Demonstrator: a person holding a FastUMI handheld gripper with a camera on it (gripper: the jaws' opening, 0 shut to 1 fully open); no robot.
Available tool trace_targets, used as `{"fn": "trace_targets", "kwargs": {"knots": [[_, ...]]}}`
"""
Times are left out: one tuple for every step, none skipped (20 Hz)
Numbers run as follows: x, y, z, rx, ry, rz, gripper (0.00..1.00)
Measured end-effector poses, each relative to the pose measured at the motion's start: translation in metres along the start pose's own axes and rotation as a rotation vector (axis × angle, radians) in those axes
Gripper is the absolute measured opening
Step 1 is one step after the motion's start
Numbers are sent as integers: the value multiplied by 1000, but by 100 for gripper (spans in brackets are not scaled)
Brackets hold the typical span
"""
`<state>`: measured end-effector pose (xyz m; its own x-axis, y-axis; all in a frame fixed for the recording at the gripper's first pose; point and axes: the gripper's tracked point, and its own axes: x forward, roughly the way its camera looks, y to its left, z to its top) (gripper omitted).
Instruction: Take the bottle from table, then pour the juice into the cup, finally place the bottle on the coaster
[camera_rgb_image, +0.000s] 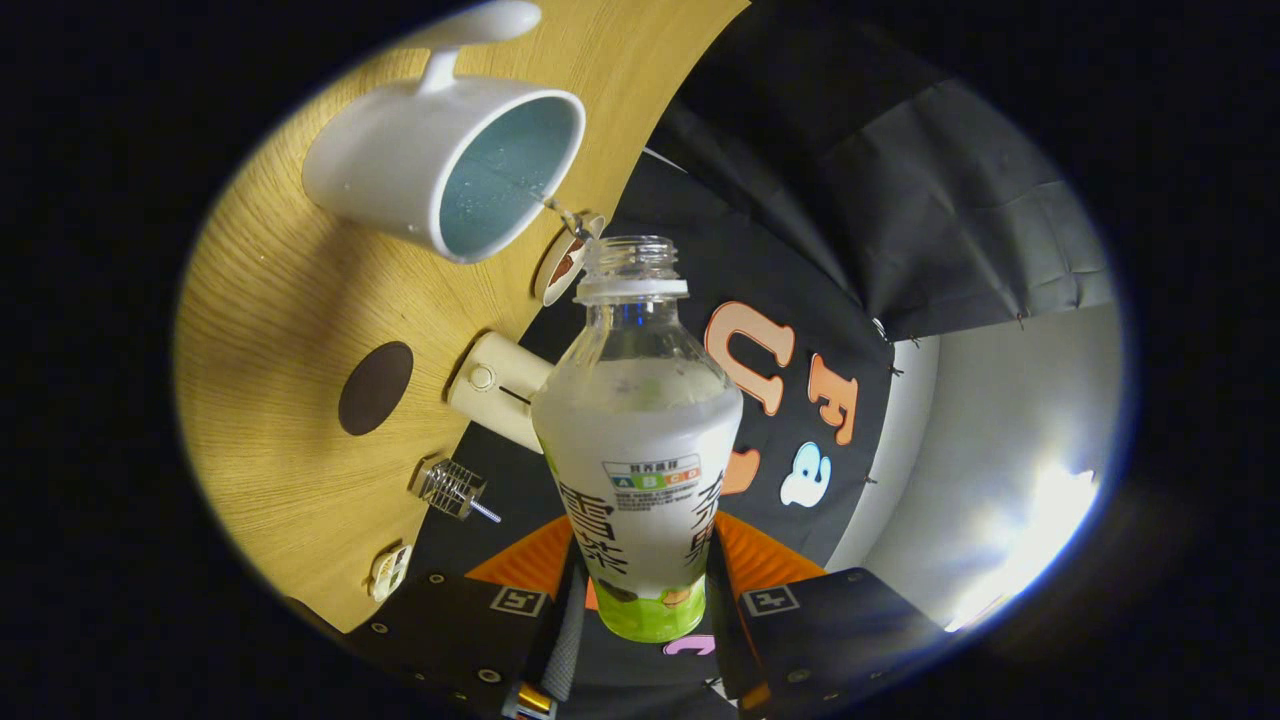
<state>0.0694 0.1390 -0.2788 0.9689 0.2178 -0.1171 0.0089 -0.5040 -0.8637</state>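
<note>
The hand-held gripper (645, 590) is clenched on the clear plastic bottle with a pale label and green base (640, 450), both fingers pressing its lower sides. The bottle is uncapped and tipped, its open mouth just beside the rim of the white ceramic cup with a pale blue inside (450, 160); a thin stream of liquid runs from the mouth into the cup. The cup stands on the light wooden desk (280, 300). Near it on the desk lie a dark brown round coaster (375, 388), a cream-coloured cylindrical device (497, 390) and a small metal wire piece (452, 490)
</note>
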Motion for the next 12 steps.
{"fn": "trace_targets", "kwargs": {"knots": [[0, 0, -1, -5, -2, -4, 56], [2, -1, -2, -12, -5, -7, 56], [3, -2, -2, -24, -10, -10, 56], [4, -4, -2, -39, -16, -12, 56], [4, -5, -1, -50, -21, -13, 56], [5, -6, -1, -59, -26, -15, 56], [6, -8, 0, -67, -29, -19, 56], [6, -9, -1, -73, -31, -23, 56], [7, -9, -2, -76, -33, -26, 56], [8, -9, -3, -79, -34, -27, 56], [8, -10, -2, -84, -36, -32, 56], [8, -11, -1, -88, -40, -33, 56]]}}
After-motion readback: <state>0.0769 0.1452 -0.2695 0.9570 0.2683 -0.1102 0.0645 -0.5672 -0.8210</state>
